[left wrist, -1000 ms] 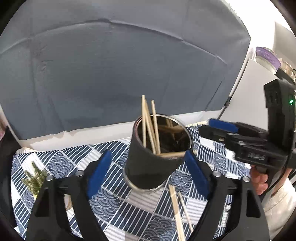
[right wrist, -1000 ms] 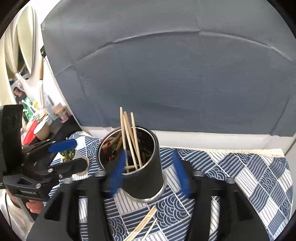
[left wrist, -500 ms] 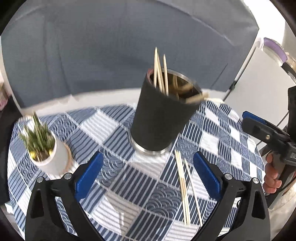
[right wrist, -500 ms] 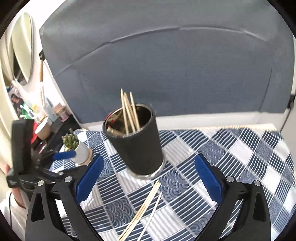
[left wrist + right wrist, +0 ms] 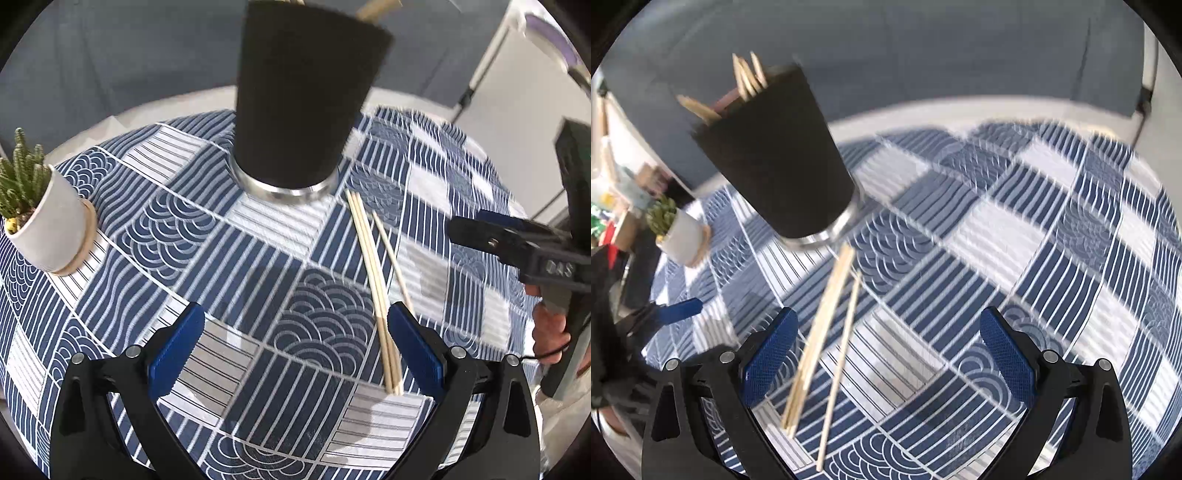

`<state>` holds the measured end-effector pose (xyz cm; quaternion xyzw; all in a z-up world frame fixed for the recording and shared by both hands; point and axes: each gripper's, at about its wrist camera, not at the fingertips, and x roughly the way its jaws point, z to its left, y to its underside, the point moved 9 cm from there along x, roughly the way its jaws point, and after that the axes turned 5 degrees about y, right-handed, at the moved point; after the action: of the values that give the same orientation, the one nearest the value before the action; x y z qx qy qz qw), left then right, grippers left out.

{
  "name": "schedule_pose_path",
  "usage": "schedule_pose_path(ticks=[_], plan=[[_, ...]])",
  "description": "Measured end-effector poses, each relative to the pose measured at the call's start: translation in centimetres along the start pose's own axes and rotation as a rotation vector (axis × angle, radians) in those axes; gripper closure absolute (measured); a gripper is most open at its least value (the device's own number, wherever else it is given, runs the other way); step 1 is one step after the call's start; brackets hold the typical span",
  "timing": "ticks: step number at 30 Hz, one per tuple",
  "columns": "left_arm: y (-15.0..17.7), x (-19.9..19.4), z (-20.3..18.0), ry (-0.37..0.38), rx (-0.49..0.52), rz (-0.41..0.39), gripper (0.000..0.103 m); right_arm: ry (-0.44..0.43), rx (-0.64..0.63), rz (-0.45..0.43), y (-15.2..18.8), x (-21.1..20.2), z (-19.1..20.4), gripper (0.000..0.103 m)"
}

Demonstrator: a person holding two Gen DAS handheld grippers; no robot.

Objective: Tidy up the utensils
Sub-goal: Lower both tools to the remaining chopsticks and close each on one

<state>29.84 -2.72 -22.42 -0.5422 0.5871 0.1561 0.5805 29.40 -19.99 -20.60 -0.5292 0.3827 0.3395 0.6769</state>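
A black utensil cup [image 5: 303, 96] with a steel base stands on the blue patterned tablecloth [image 5: 229, 258] and holds several wooden chopsticks [image 5: 748, 75]. Three loose wooden chopsticks [image 5: 373, 280] lie on the cloth in front of the cup; they also show in the right wrist view [image 5: 827, 332]. My left gripper [image 5: 295, 347] is open and empty, low over the cloth, with its right finger beside the loose chopsticks. My right gripper [image 5: 886, 350] is open and empty, with the chopsticks lying near its left finger. It also shows at the right edge of the left wrist view [image 5: 517, 240].
A small white pot with a green succulent [image 5: 44, 221] stands on a coaster at the left of the table; it also shows in the right wrist view [image 5: 679, 232]. A grey backdrop [image 5: 923, 48] rises behind the table. Cluttered shelves [image 5: 613, 184] are at the far left.
Both grippers have pulled back from the cup and tilted down toward the cloth. Their jaws, which flanked the cup a second ago, now sit wide open near the loose chopsticks.
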Motion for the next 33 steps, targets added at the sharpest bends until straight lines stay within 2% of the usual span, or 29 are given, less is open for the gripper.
schedule_pose_path(ticks=[4,9,13,17,24,33], plan=[[1.1,1.2,-0.4,0.018,-0.003,0.030,0.006,0.052,-0.035,0.066,1.3,2.6,0.3,0.008],[1.2,2.9,-0.8,-0.006,0.021,0.064,0.006,0.147,-0.031,0.103,1.7,4.6,-0.6,0.009],[1.0,3.6,-1.6,-0.008,0.039,0.077,0.006,0.133,0.031,0.130,1.9,5.1,-1.4,0.009],[0.9,4.4,-1.7,-0.030,0.046,0.088,0.006,0.131,0.010,0.127,2.0,5.4,-0.8,0.009],[0.3,5.3,-2.4,-0.066,0.076,0.105,0.006,0.188,0.003,0.165,2.3,5.8,-0.8,0.007],[-0.7,6.7,-2.6,-0.125,0.120,0.130,0.005,0.193,-0.006,0.198,1.7,6.4,-1.5,0.007]])
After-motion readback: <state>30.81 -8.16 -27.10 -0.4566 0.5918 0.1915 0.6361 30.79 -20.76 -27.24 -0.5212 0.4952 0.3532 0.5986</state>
